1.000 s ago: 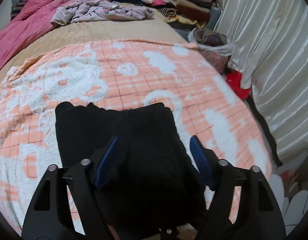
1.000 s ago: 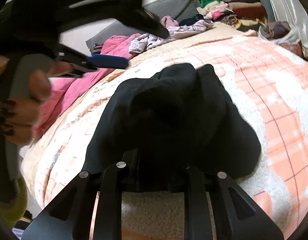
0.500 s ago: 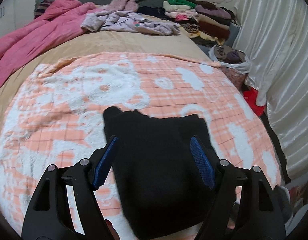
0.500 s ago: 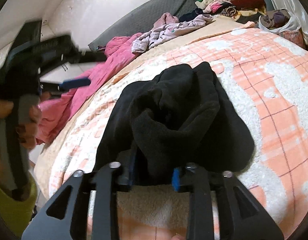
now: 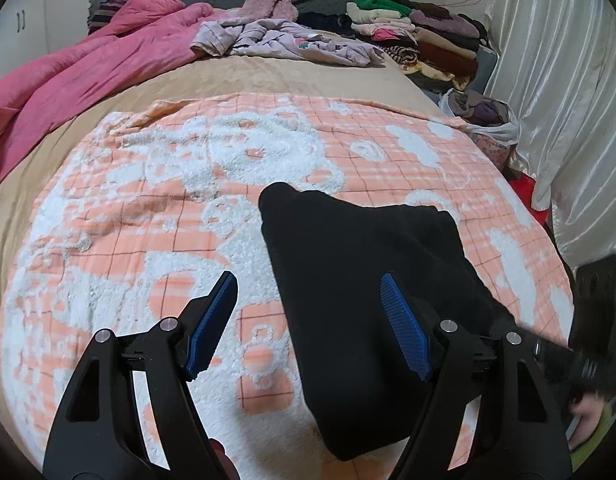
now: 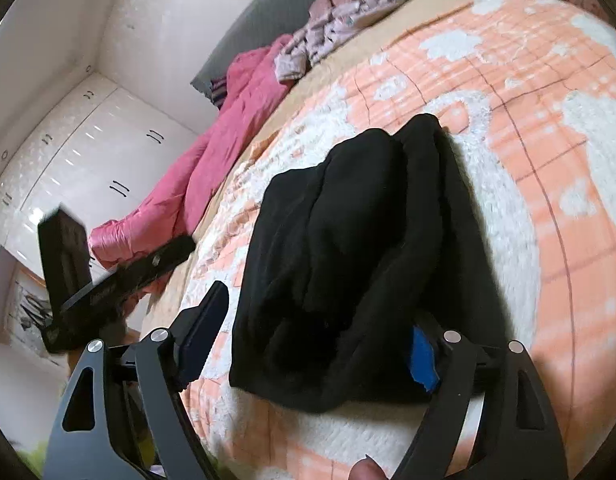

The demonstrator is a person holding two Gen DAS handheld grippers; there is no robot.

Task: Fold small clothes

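Observation:
A folded black garment (image 5: 371, 300) lies on the orange and white checked blanket (image 5: 188, 208). It also shows in the right wrist view (image 6: 347, 248). My left gripper (image 5: 308, 324) is open and empty, raised above the garment's near left edge. My right gripper (image 6: 311, 336) is open, its jaws spread either side of the garment's near end, and the cloth lies loose between them. The right gripper's body shows at the right edge of the left wrist view (image 5: 595, 320). The left gripper's body shows at the left of the right wrist view (image 6: 96, 276).
A pink quilt (image 5: 76, 80) and a lilac heap of clothes (image 5: 284, 36) lie at the far side of the bed. A stack of folded clothes (image 5: 419, 36) stands at the back right. A bag (image 5: 483, 116) and a white curtain (image 5: 567, 120) are on the right.
My right gripper has opened and let go of the black garment, which now lies flat. My left gripper has pulled back and to the left, off the garment.

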